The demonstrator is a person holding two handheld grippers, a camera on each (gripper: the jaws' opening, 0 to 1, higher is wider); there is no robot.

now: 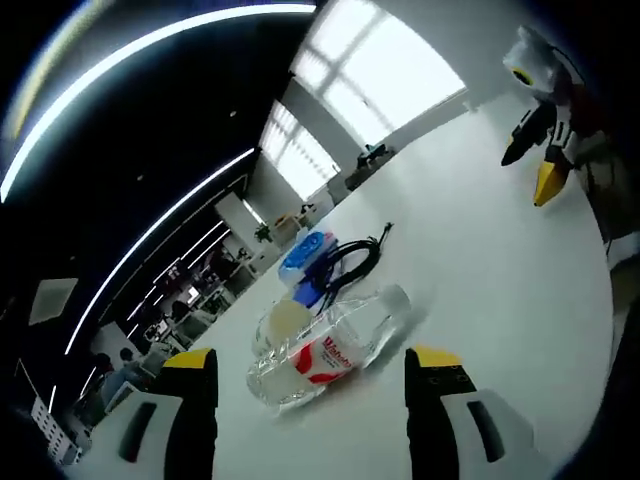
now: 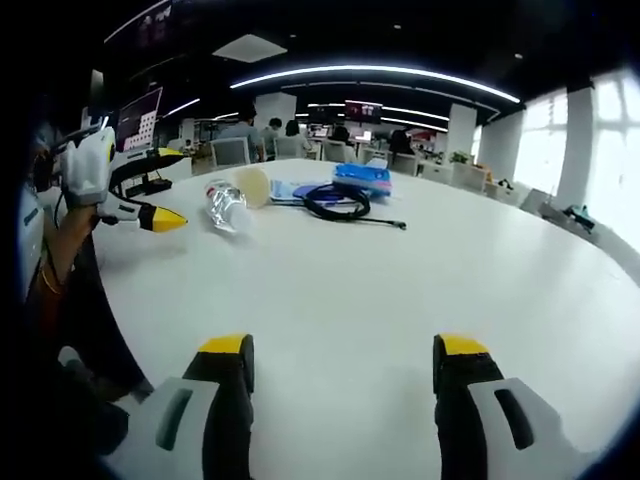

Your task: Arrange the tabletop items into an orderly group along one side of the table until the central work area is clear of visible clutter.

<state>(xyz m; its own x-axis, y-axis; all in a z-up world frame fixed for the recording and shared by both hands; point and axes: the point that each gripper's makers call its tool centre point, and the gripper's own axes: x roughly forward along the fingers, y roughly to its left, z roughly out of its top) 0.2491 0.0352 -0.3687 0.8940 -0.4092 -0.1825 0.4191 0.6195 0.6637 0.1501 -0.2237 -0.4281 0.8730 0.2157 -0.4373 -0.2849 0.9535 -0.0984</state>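
Observation:
A clear plastic bottle [image 1: 325, 350] with a red and white label lies on its side on the white table [image 1: 500, 280]. My left gripper [image 1: 312, 362] stands open just short of it, nothing between its fingers. A cream round object [image 1: 280, 320] touches the bottle's far side. Behind them lie a coiled black cable [image 1: 352, 262] and a blue packet [image 1: 305, 255]. In the right gripper view my right gripper [image 2: 344, 345] is open over bare table, far from the bottle [image 2: 225, 205], cable [image 2: 338, 205] and packet [image 2: 362, 175]. The left gripper [image 2: 140, 190] shows at the left there.
The right gripper [image 1: 545, 150] shows at the upper right of the left gripper view. A person's arm [image 2: 60, 250] holds the left gripper. Office desks, chairs and people [image 2: 270, 135] lie beyond the table's far edge. Bright windows [image 2: 580, 150] run along one wall.

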